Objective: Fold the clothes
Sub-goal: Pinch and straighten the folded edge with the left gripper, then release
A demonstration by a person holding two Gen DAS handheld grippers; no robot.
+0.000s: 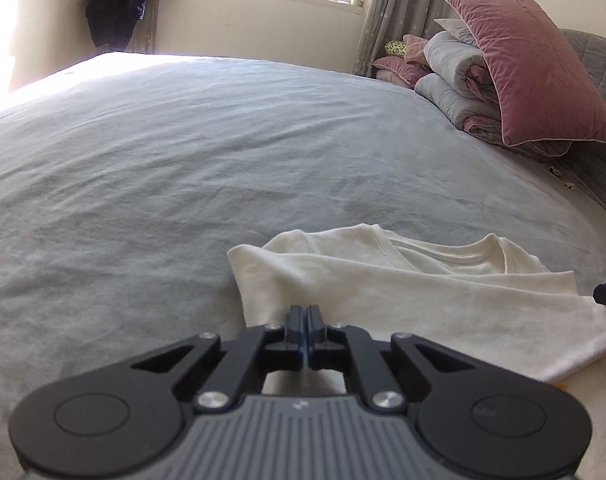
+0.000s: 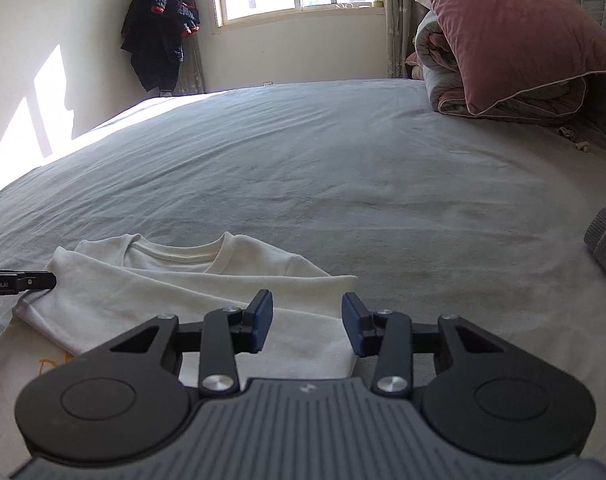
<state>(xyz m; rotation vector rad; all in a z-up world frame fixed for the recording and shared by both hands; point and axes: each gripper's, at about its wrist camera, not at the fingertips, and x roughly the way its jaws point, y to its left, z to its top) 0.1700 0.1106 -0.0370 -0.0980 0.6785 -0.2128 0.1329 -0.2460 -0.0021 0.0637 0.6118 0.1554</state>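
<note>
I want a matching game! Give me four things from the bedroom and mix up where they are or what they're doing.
Things:
1. cream cotton T-shirt
2. pink velvet pillow
3. dark jacket
4. right hand-held gripper

Places or states:
A. hanging in the corner by the window
B. leaning on the folded grey quilt
C. lying partly folded on the grey bedsheet
D. jaws apart, nothing pinched

Pairs: 1-C, 2-B, 3-A, 4-D

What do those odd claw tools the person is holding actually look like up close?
Each hand-held gripper has a ribbed grey body flanked by two round black discs. Black linkage arms with silver pivot bolts carry two short fingers with dark blue pads. The left hand-held gripper looks identical. No cables show.
</note>
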